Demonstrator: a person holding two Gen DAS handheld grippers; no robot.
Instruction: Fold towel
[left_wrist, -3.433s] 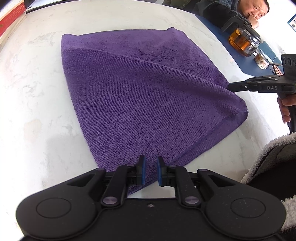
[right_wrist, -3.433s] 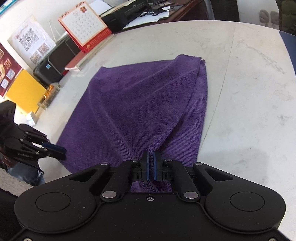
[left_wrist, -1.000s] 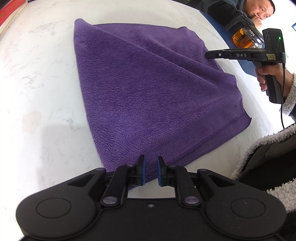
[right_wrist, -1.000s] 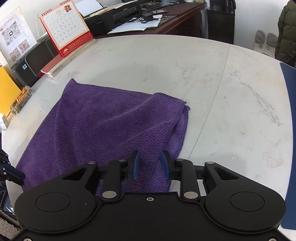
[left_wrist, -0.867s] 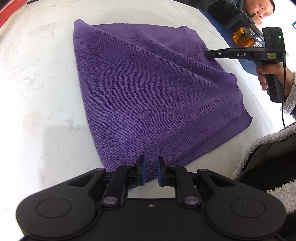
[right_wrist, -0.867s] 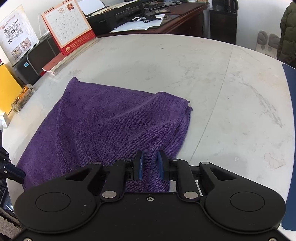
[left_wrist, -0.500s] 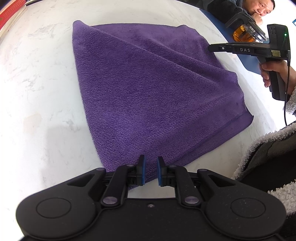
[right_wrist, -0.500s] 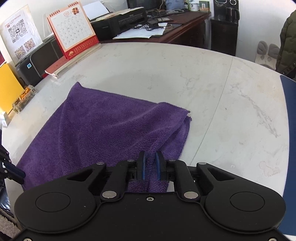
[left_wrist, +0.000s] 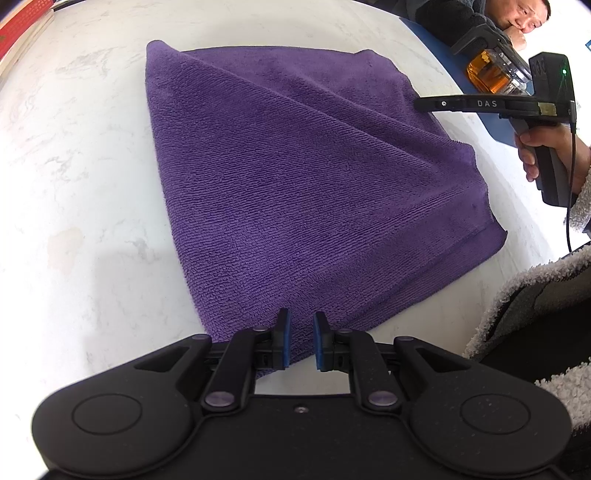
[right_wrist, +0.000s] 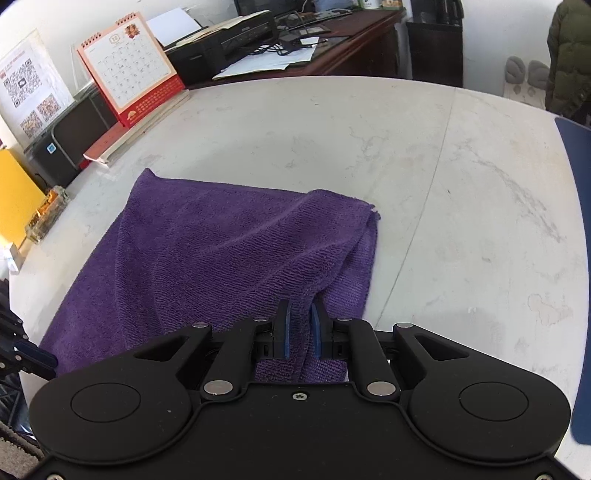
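Towel: I see the purple towel lying folded on the white marble table, its layers stacked — a diagonal crease runs from the far left corner toward the near right edge in my left wrist view.
Towel, right view: the same cloth lies left of centre, its right edge doubled over in loose layers, one far corner sticking out to the right.
Left gripper: my left gripper sits over the towel's near corner, blue pads narrow with a small gap; the cloth lies beneath and between them, and I cannot see the pads pressing on it.
Right gripper: my right gripper has its pads narrow, and a bunched ridge of towel rises between them — it looks pinched, the fabric filling the gap.
Right gripper, from the left: I see it at the towel's far right edge, held by a hand in a fleecy sleeve.
Table, far left: a red desk calendar stands near the table's far left edge, with a flat book beside it.
Table, far right: a glass teapot of amber liquid sits on a blue mat.
Beyond: a person leans at the far right corner.
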